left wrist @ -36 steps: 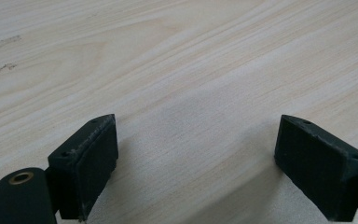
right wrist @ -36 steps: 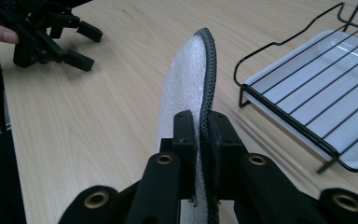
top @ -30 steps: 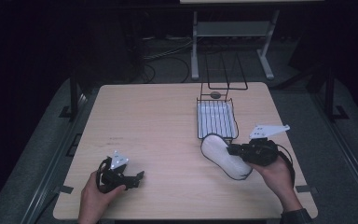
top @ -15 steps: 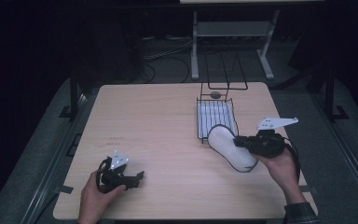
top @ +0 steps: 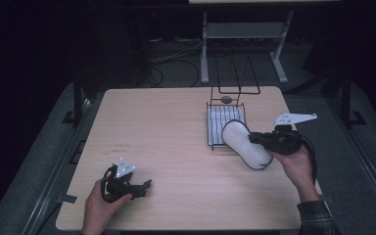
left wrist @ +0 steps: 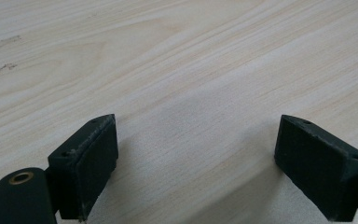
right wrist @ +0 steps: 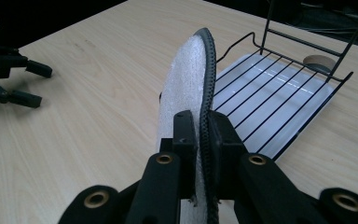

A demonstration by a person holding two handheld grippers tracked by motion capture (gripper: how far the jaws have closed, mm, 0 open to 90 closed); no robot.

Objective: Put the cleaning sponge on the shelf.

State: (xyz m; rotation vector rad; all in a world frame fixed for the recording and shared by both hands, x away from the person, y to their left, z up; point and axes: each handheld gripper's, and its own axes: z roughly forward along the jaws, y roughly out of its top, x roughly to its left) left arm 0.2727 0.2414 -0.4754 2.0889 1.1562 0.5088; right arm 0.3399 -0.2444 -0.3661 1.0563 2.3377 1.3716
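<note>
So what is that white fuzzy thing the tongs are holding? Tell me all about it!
It looks like a flat white insole, shaped like a foot sole, with a fuzzy fleece face and a thin dark edge around it. The right tongs pinch it on its rim near one end, holding it up on edge. Its far end reaches over the near end of the black wire rack with a white tray inside. Whether it touches the rack or the wooden table cannot be told.
</note>
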